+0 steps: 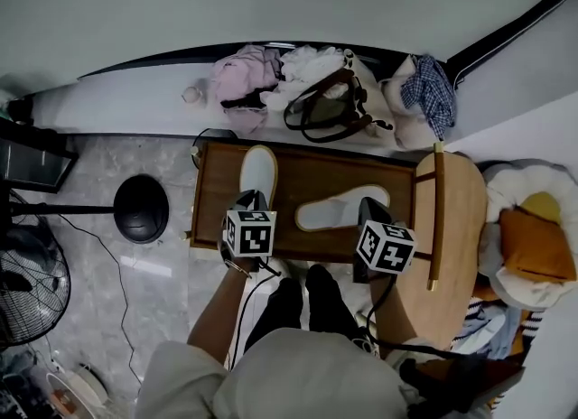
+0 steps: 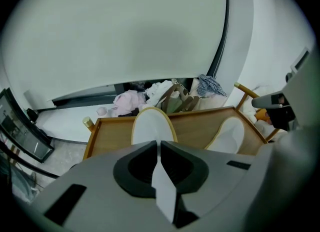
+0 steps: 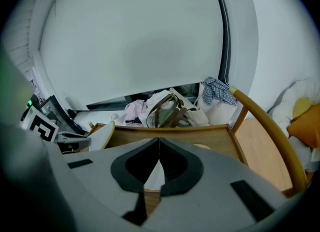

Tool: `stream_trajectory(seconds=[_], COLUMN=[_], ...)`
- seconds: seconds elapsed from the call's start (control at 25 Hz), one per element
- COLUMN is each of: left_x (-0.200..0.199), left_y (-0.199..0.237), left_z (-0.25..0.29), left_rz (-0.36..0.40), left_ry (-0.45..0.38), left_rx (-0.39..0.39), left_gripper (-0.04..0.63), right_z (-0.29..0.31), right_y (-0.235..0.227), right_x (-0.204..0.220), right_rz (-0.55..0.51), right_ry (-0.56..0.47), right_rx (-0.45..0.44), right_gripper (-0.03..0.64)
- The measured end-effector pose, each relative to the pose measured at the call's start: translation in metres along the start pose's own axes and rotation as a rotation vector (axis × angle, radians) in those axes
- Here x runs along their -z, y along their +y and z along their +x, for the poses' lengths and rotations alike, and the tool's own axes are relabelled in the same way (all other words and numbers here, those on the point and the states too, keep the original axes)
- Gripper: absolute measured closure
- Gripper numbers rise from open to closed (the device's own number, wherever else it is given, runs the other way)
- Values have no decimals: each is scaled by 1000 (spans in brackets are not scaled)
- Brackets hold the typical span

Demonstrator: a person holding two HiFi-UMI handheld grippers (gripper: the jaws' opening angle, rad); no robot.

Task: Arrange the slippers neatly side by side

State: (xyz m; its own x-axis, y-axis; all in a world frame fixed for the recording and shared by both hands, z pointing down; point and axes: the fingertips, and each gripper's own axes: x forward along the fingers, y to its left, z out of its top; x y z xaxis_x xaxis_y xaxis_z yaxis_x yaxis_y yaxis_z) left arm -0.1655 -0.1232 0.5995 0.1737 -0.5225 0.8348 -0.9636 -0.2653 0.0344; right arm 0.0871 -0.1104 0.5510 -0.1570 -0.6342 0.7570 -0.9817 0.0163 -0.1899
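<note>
Left gripper (image 1: 252, 199), jaws nearly together, pinches the near end of the left slipper (image 1: 258, 172), which points toward the far edge of the wooden tray (image 1: 316, 166), close to its left edge. Right gripper (image 1: 368, 206), jaws likewise narrow, nips the right slipper (image 1: 336, 212), lying crosswise along the near edge.

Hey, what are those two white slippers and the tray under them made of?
Left slipper and right slipper: thin white fabric, likely disposable terry or nonwoven, matte, with a cream edge band; weave too small to tell. Tray: wood or wood veneer by its warm brown tone, low sheen, raised rim.
</note>
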Motion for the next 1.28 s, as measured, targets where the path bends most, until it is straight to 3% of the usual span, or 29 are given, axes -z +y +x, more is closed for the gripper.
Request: stream_trajectory(seconds=[0.48, 0.96, 1.28], left_x=[11, 15, 21], left_y=[-7, -24, -24], left_z=[21, 22, 26], left_rz=[-2, 89, 37], left_ry=[47, 61, 76], left_rx=[16, 56, 72], left_gripper=[560, 560, 560], right_z=[11, 20, 23], right_y=[-14, -11, -9], right_x=[7, 8, 9], right_rz=[25, 22, 17], right_ry=[33, 52, 58], right_rx=[22, 11, 5], right_gripper=[583, 583, 583])
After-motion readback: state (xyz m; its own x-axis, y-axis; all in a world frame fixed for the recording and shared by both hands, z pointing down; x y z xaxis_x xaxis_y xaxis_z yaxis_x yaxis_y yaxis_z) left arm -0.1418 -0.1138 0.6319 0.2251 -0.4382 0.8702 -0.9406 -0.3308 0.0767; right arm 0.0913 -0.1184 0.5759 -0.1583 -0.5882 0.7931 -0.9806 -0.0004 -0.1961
